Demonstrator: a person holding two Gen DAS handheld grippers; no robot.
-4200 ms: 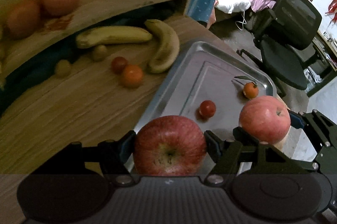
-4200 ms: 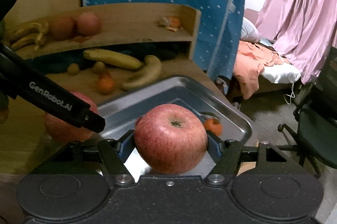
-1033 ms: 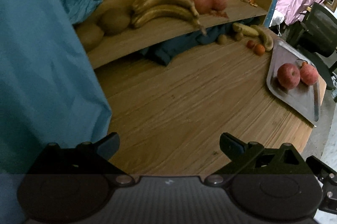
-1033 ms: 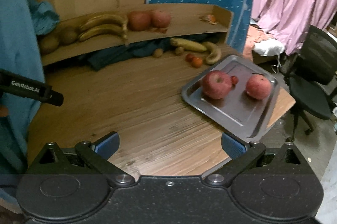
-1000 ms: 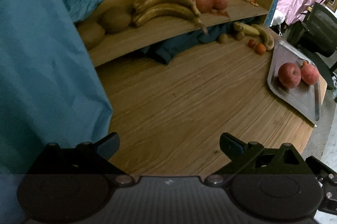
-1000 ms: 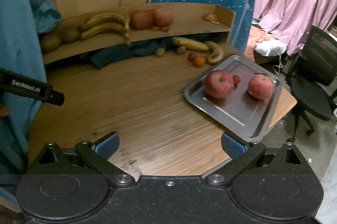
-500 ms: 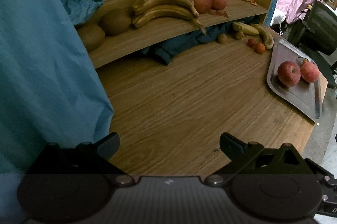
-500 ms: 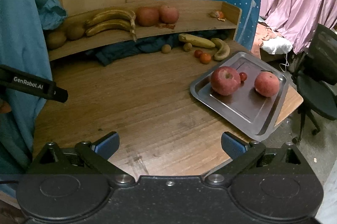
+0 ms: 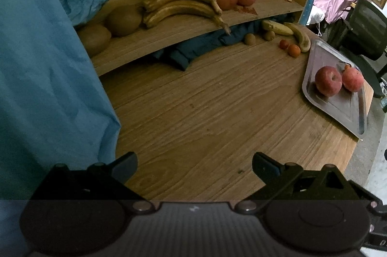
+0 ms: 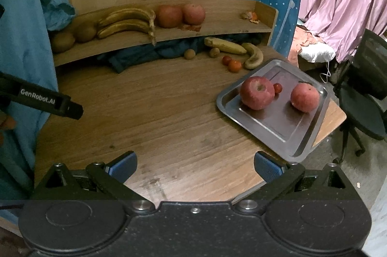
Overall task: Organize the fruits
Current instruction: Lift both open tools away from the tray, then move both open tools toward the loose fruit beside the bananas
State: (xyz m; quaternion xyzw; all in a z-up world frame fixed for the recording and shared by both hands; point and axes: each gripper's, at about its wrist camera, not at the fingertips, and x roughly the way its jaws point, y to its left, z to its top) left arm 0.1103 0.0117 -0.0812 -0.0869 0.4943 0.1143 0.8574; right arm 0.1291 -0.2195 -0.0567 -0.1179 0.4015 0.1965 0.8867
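Two red apples (image 10: 256,93) (image 10: 304,96) and a small tomato (image 10: 277,87) lie on a steel tray (image 10: 278,128) at the table's right edge; the left wrist view shows the same apples (image 9: 328,84) on the tray (image 9: 348,111). Two bananas (image 10: 225,45), small kiwis (image 10: 189,54) and two tomatoes (image 10: 234,65) rest on the table behind the tray. The shelf (image 10: 169,36) carries a banana bunch (image 10: 125,21), two apples (image 10: 180,15) and kiwis (image 10: 84,33). My left gripper (image 9: 194,166) and right gripper (image 10: 195,166) both hang open and empty over the near table edge.
A blue-clothed person (image 9: 36,75) fills the left side. Dark blue cloth (image 10: 150,53) is bunched under the shelf. An office chair (image 10: 362,92) stands right of the table. The left tool's body (image 10: 48,102) juts in at the right wrist view's left.
Both apples were let go onto the tray, and both grippers opened and pulled well back toward the near table edge. Over the last second the view has barely drifted.
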